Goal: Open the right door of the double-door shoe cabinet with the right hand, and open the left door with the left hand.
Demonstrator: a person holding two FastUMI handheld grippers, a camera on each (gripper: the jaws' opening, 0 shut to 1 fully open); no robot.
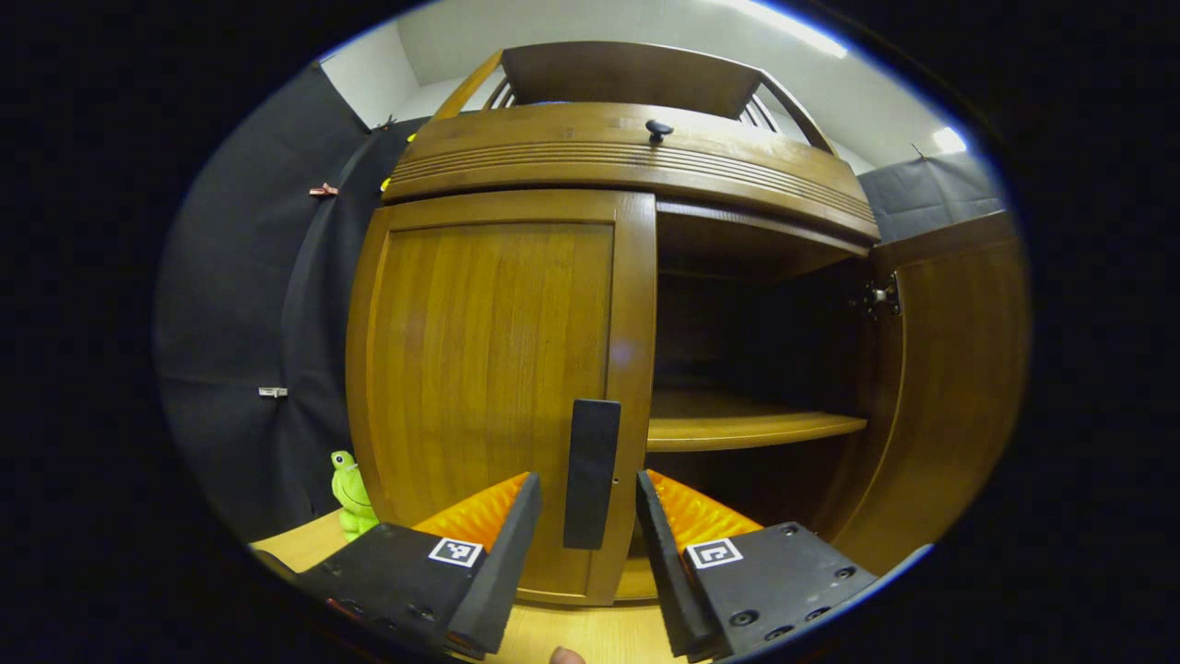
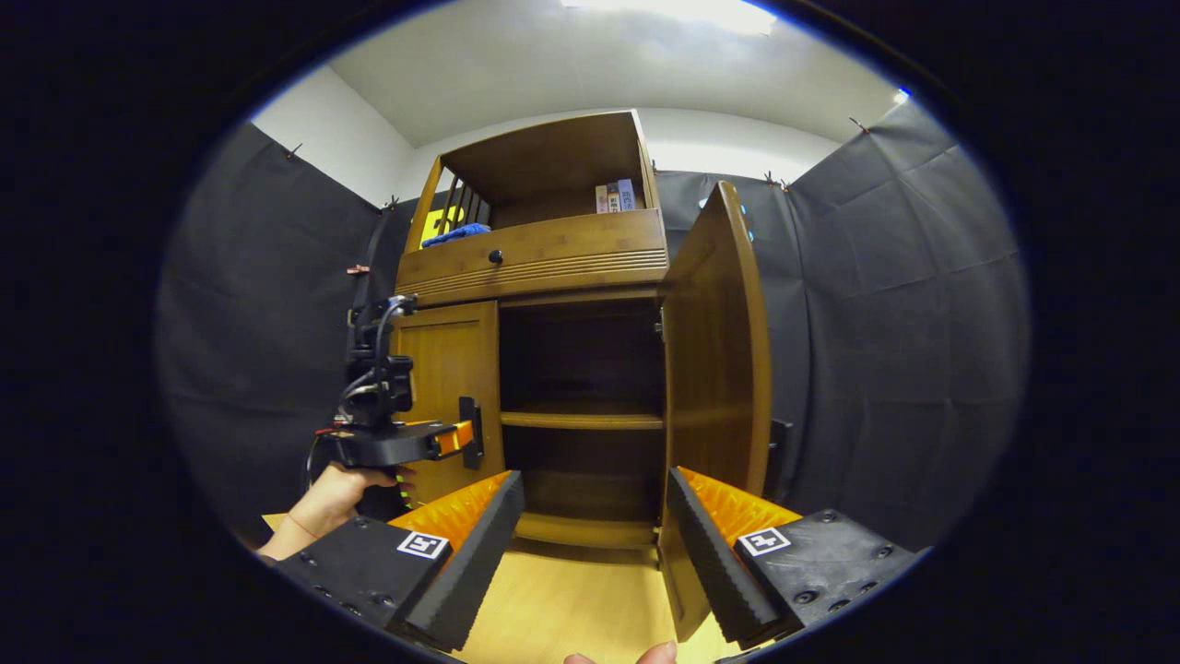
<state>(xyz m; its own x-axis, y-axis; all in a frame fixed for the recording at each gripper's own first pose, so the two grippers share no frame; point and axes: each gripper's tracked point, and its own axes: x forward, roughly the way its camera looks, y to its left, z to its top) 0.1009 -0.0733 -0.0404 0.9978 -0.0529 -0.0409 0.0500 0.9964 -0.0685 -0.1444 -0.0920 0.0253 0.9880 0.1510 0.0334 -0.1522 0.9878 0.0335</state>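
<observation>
The wooden shoe cabinet (image 1: 627,157) fills the left gripper view. Its left door (image 1: 489,369) is closed and carries a dark upright handle (image 1: 592,470). My left gripper (image 1: 588,489) is open, one finger on each side of that handle, with a gap on both sides. The right door (image 1: 959,387) is swung wide open, and a shelf (image 1: 747,424) shows in the dark interior. In the right gripper view, my right gripper (image 2: 595,544) is open and holds nothing, in front of the open right door (image 2: 714,369). Farther off, a hand (image 2: 332,498) holds the left gripper (image 2: 452,438) at the left door's handle (image 2: 470,432).
A drawer with a round knob (image 1: 658,129) sits above the doors. The open top shelf holds a blue cloth (image 2: 458,234) and small boxes (image 2: 616,195). A green frog toy (image 1: 348,493) stands left of the cabinet on the light wooden floor (image 2: 572,609). Black cloth walls surround the cabinet.
</observation>
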